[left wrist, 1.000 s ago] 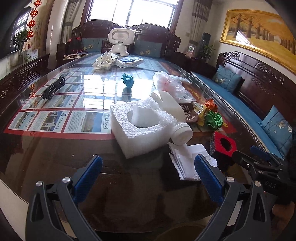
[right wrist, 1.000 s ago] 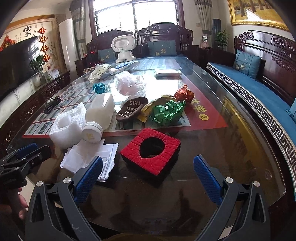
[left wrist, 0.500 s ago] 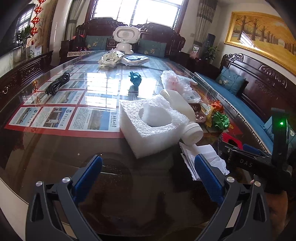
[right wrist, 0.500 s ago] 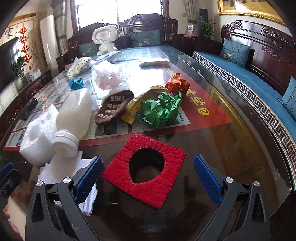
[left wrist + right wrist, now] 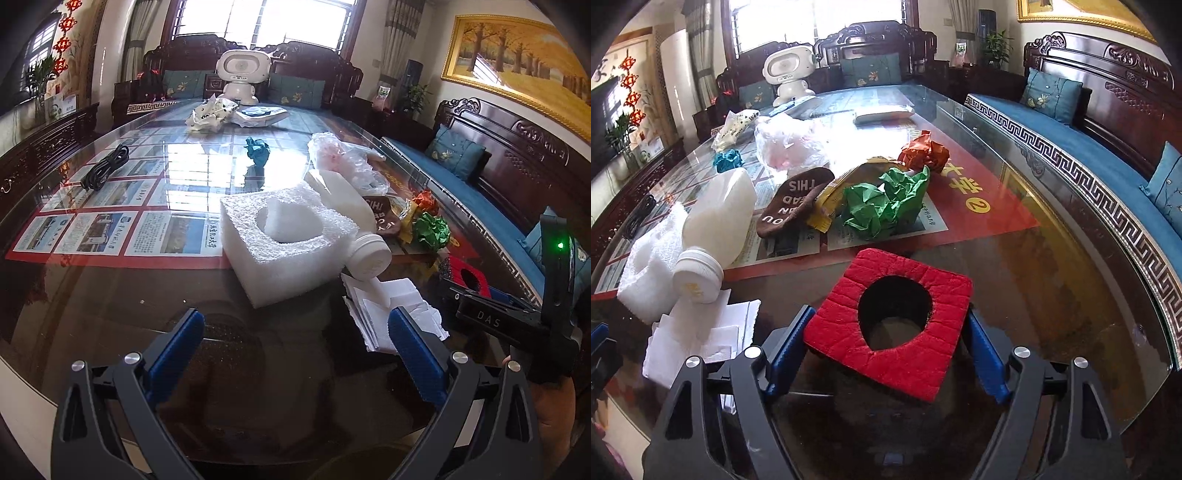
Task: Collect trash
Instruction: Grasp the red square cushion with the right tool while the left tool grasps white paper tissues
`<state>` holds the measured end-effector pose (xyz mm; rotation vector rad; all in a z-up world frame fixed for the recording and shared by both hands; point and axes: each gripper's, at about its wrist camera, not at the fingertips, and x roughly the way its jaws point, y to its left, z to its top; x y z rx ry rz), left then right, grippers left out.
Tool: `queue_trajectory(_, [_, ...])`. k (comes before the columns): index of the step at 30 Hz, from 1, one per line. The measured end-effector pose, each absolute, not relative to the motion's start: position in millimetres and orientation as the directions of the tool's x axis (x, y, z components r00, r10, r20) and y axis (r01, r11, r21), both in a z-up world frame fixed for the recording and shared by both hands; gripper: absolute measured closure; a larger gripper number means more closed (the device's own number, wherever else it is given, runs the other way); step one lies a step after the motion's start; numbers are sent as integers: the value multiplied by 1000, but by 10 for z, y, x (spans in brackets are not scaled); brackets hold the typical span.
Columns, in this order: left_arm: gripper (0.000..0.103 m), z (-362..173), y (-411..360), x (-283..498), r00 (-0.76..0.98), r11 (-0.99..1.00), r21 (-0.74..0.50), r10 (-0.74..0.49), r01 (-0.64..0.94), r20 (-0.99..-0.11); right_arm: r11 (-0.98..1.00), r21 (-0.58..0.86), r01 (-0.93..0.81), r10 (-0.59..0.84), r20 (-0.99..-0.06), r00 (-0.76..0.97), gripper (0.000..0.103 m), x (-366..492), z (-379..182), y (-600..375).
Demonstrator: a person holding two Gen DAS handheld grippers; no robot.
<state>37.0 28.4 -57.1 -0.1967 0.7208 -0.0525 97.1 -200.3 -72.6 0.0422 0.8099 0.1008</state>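
Closing right gripper around red foam block

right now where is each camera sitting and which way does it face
Left wrist: sits on the left gripper, angled down over the glass table toward the white foam block; its own open blue fingers show, plus the right gripper at the right edge.
Right wrist: sits on the right gripper, angled down at the red pad between its closing fingers; the other gripper's blue tip shows at the left edge.
Shared: foam block, white bottle, paper sheets, green crumpled paper, red pad.
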Motion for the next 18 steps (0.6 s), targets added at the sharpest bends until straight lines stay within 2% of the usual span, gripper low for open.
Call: queue_trajectory(18, [4, -768, -13, 564, 699, 969, -245, -155, -30, -698, 987, 108, -117, 159, -627, 762, 27, 580, -326, -2398])
